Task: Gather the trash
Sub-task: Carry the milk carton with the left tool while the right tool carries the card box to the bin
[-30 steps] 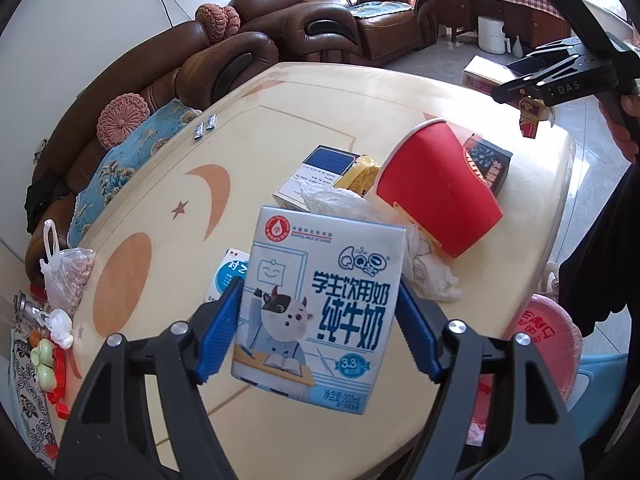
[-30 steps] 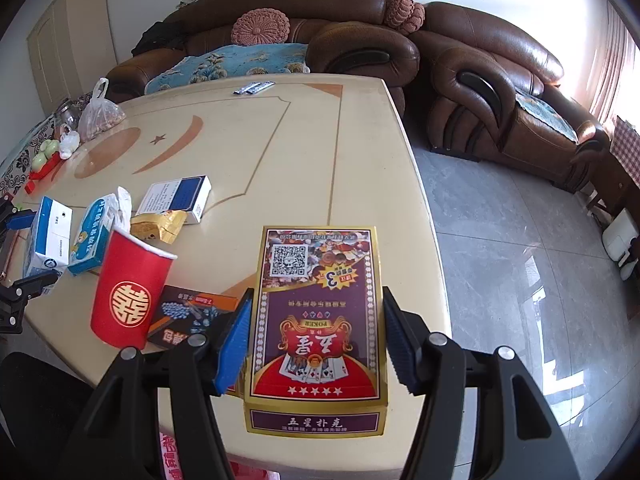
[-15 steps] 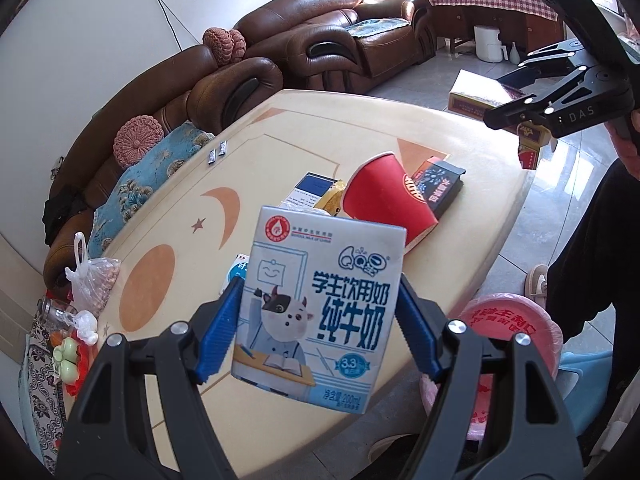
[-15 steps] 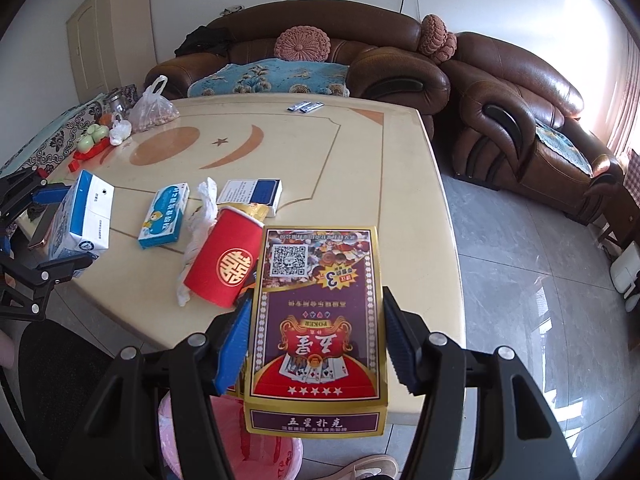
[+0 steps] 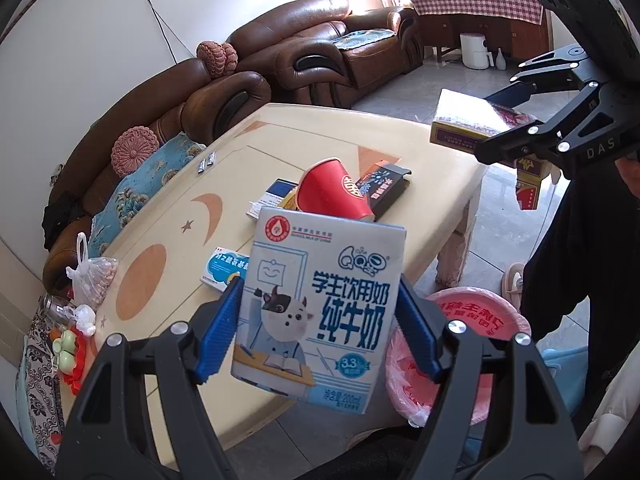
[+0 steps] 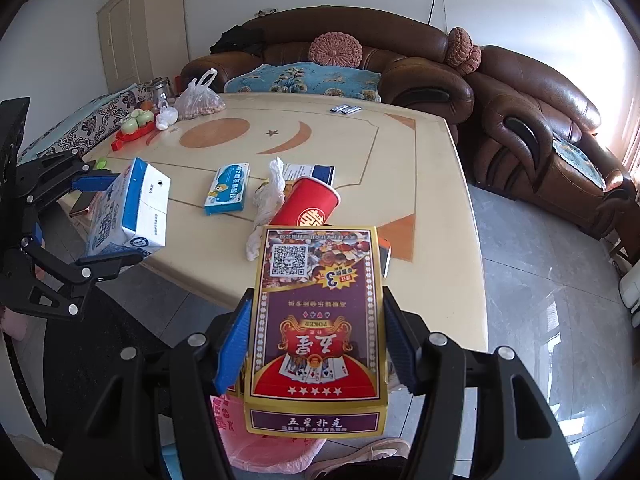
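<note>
Left wrist view, nearest: the left gripper (image 5: 318,332) clamps a blue-and-white milk carton (image 5: 316,312) between its blue pads, one pad pressed to each side, the carton upright and lifted clear of the table edge. Low and to the right of it stands a bin lined with a pink bag (image 5: 460,352) on the floor, just off the table's near corner.

Right wrist view, nearest: the right gripper (image 6: 316,344) grips a purple-and-gold playing-card box (image 6: 316,320) by its two long sides, held above the same pink bag (image 6: 272,444), part of which shows under the box.

Middle distance: on the cream table (image 6: 400,168) a red paper cup (image 6: 310,206) lies on its side beside a crumpled white tissue (image 6: 268,200). To the left of these lies a small blue medicine box (image 6: 228,188); behind the cup, a blue-and-white flat box (image 6: 312,170). In the left wrist view a dark box (image 5: 384,188) touches the cup's right side.

Far: a tied plastic bag (image 6: 198,100) and green and red items (image 6: 134,126) sit at the far left end of the table. A brown leather sofa (image 6: 400,60) with pink round cushions runs behind.
</note>
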{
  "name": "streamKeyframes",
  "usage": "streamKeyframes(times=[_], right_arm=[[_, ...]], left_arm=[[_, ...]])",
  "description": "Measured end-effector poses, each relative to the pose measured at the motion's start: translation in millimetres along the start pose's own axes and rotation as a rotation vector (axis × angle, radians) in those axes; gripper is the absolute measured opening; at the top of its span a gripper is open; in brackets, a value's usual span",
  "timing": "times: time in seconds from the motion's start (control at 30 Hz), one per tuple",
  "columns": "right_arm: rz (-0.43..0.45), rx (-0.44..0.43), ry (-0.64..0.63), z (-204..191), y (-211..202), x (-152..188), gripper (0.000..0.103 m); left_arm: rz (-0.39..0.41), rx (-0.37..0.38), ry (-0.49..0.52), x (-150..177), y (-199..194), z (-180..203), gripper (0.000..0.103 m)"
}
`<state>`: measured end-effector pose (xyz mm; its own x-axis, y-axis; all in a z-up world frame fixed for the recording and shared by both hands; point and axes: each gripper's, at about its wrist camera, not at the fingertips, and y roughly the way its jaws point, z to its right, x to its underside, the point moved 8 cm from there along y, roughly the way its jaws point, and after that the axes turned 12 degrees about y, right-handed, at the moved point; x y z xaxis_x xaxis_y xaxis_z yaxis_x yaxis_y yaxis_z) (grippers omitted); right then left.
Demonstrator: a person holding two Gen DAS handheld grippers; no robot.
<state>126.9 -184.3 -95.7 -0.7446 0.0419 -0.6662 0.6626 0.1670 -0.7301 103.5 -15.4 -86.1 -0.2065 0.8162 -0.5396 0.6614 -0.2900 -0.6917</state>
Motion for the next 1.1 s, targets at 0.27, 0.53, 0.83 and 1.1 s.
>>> streamKeyframes(times=[0.27, 0.53, 0.83, 1.1], right_arm=[[-0.028, -0.02, -0.014, -14, -10, 29, 0.059], [-0.071, -0.039, -0.029, -27, -5, 55, 0.059], [-0.125, -0.053, -0.04, -36, 11, 80, 0.059], [-0.198, -0.048, -0.035, -30, 41, 103, 0.059]], left_arm=[[0.002, 0.044, -0.016, 12, -7, 26, 0.072], [-0.01, 0.087, -0.048, 28, -5, 50, 0.072], [-0.041, 0.148, -0.101, 45, 19, 76, 0.072], [-0.085, 0.21, -0.123, 58, 49, 98, 0.072]])
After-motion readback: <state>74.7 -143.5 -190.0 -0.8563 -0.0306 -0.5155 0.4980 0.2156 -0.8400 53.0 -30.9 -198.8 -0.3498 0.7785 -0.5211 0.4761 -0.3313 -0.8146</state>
